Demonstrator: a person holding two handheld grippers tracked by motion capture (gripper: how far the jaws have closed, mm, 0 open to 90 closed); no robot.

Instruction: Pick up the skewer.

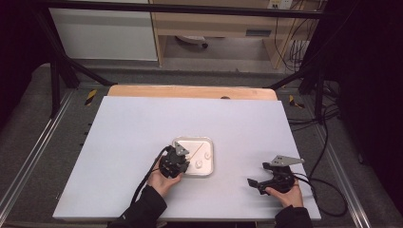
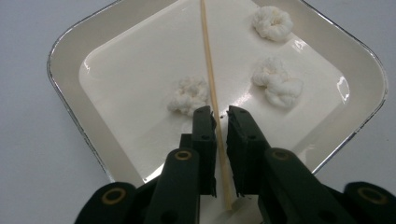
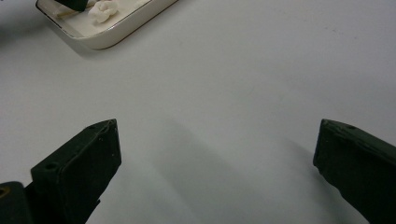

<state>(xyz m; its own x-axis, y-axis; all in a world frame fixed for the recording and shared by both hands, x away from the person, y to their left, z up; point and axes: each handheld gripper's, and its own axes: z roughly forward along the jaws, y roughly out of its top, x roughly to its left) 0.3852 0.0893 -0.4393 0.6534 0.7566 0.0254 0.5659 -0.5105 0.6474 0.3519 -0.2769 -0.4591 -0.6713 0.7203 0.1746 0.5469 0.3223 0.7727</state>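
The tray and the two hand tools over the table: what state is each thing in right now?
Tray: flat on the table, right way up.
Stick: lying across the tray, its near end between the left gripper's jaws.
White puffs: three, loose in the tray, apart from each other.
Left gripper: jaws nearly closed around the stick.
Right gripper: jaws wide open, nothing between them, off to the side of the tray.

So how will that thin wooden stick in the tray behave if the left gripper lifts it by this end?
The stick looks straight and slender, so probably stiff but snappable under a hard squeeze. It seems very light. Held near one end between the left gripper jaws, its long free end may droop or swivel. Being round and smooth, it could roll across the glossy tray if dropped.
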